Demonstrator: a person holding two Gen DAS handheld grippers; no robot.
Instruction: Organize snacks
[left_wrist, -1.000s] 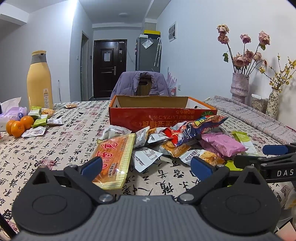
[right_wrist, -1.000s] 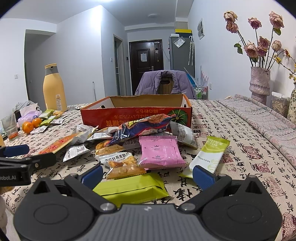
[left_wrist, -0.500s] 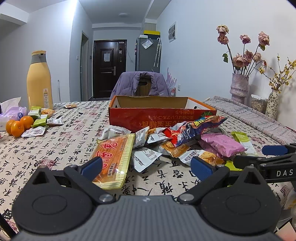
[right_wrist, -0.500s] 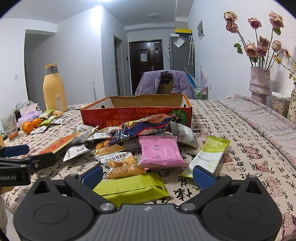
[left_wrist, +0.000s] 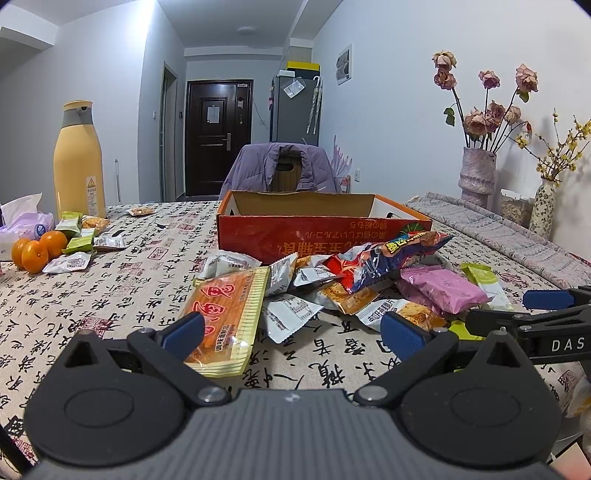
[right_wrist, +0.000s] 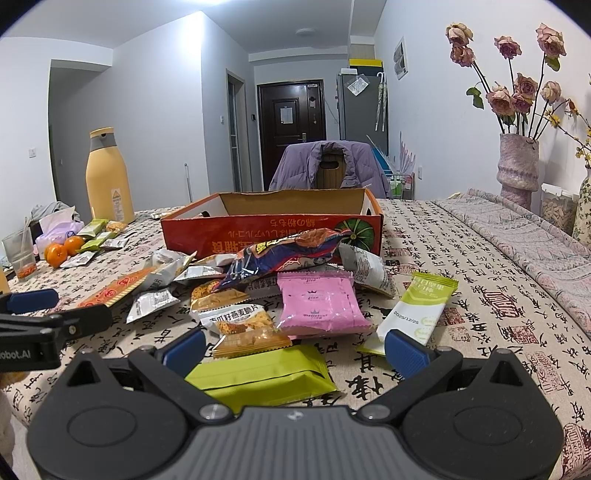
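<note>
The left gripper (left_wrist: 291, 332) is spread wide and empty, low over the table, with the orange-and-yellow packet (left_wrist: 225, 314) just ahead at 11 o'clock. The right gripper (right_wrist: 293, 349) is likewise spread and empty, with the lime-green packet (right_wrist: 262, 373) lying between its fingers.

Progress: none evident. The snack pile (pink packet (right_wrist: 319, 304), dark-blue bag (right_wrist: 284, 254), small silver sachets) lies on the tablecloth (right_wrist: 480, 288) in front of the red cardboard box (right_wrist: 273, 230) at 12 o'clock. Every visible packet remains outside it. A second cluster lies well apart at 10 o'clock, beside the tangerines (left_wrist: 35, 249).

Not determinable: the box floor is hidden behind its near wall, so its contents cannot be confirmed. Packets low in the pile are partly covered.
</note>
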